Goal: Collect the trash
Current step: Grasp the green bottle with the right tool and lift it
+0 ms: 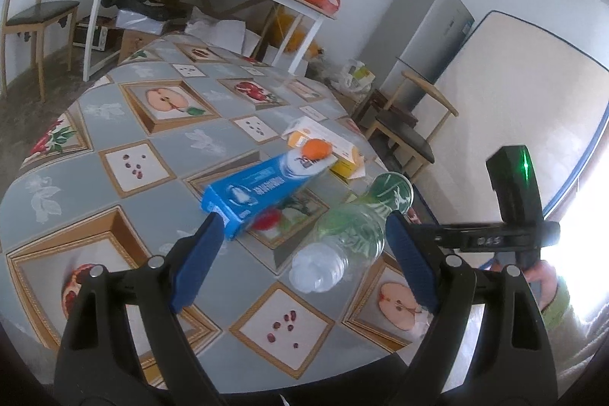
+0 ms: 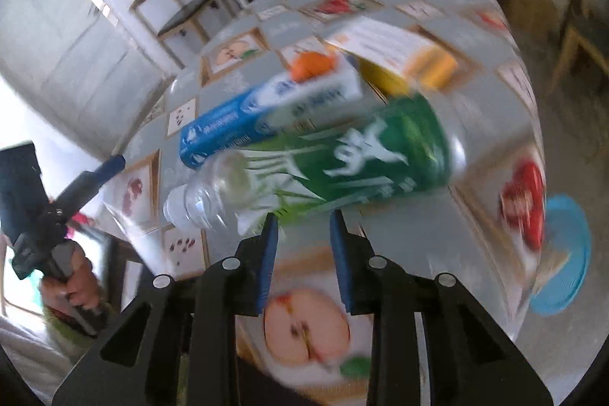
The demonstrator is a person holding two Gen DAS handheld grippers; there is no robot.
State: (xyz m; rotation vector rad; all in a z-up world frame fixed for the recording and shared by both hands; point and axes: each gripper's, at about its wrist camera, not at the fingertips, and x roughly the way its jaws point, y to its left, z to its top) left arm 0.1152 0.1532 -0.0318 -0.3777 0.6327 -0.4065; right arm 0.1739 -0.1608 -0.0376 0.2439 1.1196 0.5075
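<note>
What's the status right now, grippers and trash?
Left gripper open, bottle lying between its fingers, not clamped. Right gripper narrowed, nothing held, just short of bottle. Blue carton close beside; orange scrap behind.

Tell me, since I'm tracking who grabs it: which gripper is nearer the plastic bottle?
Right. The right gripper has its tips almost at the plastic bottle, with nothing between its pads. The left gripper, open, frames the bottle but sits a little further back.

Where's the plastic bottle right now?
The plastic bottle lies on its side on the table, between the left tongs' open fingers in the left wrist view, cap toward the camera, just right of the blue carton.
</note>
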